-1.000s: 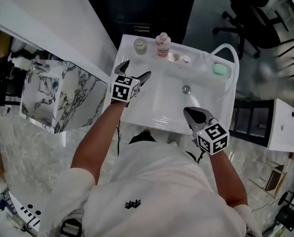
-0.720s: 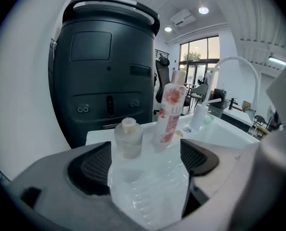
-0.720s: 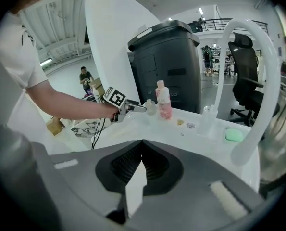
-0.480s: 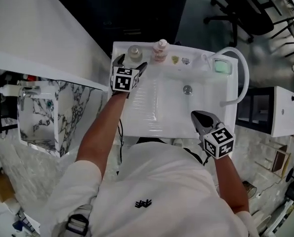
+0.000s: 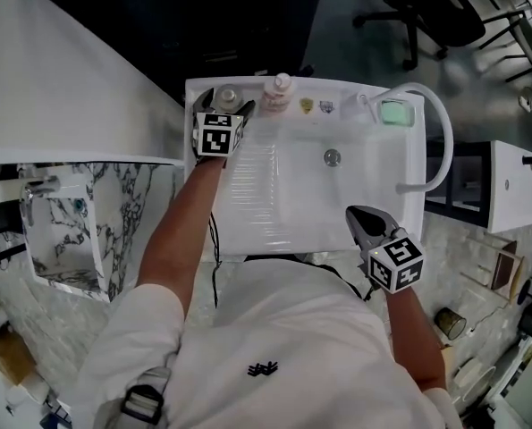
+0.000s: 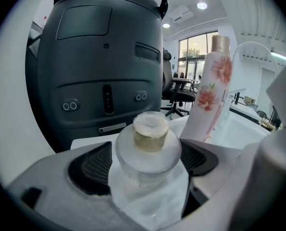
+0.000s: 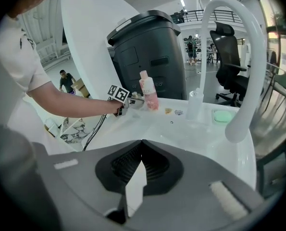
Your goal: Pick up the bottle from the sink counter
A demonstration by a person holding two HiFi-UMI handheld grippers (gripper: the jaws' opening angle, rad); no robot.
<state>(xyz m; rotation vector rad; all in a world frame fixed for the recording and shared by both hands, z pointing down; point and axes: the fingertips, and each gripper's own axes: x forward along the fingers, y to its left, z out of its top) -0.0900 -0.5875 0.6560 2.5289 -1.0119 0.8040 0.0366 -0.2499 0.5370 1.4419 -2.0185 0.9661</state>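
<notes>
The small clear bottle with a tan cap stands upright at the far left corner of the white worktop, against its back edge. The left tongs have their two dark pads closed in on its rounded sides, one on each side, and the bottle's base is on the worktop. Just to its right along the back edge stands a taller pink floral bottle, upright and apart from the tongs. Further right along that edge are two small items too small to identify, then a green soap at the far right corner by the curved white faucet. The right tongs hang over the near right edge of the worktop, pressed together with nothing between them. A dark bin rises behind the worktop.
</notes>
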